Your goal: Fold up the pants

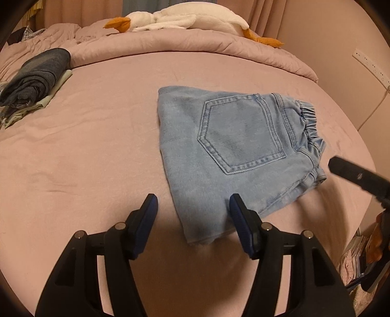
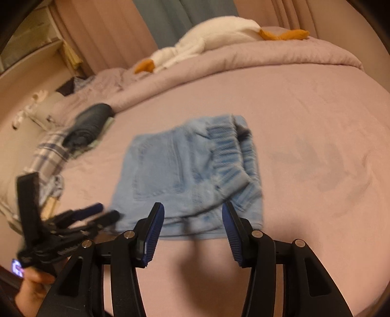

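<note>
Left gripper (image 1: 192,204) parted, empty, hovering over near edge of folded pants (image 1: 234,151). Right gripper (image 2: 192,214) likewise apart, gripping nothing, above the waistband end. Pants flat mid-bed (image 1: 85,158), pocket up; dark folded clothes (image 1: 36,78) far left.

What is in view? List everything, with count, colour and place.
pants: one, light blue denim, folded, mid-bed.
bed sheet: one, pink, under the pants.
duvet: one, pink, bunched along the far edge.
plush goose: one, white with orange beak and feet, on the duvet.
folded clothes: one stack, dark blue-grey on top, far left of the bed.
curtains: pink with a blue-grey panel, behind the bed.
left hand-held gripper: one, black with blue pads, open, at the pants' near edge.
right hand-held gripper: one, same colours, open, nothing held.
</note>
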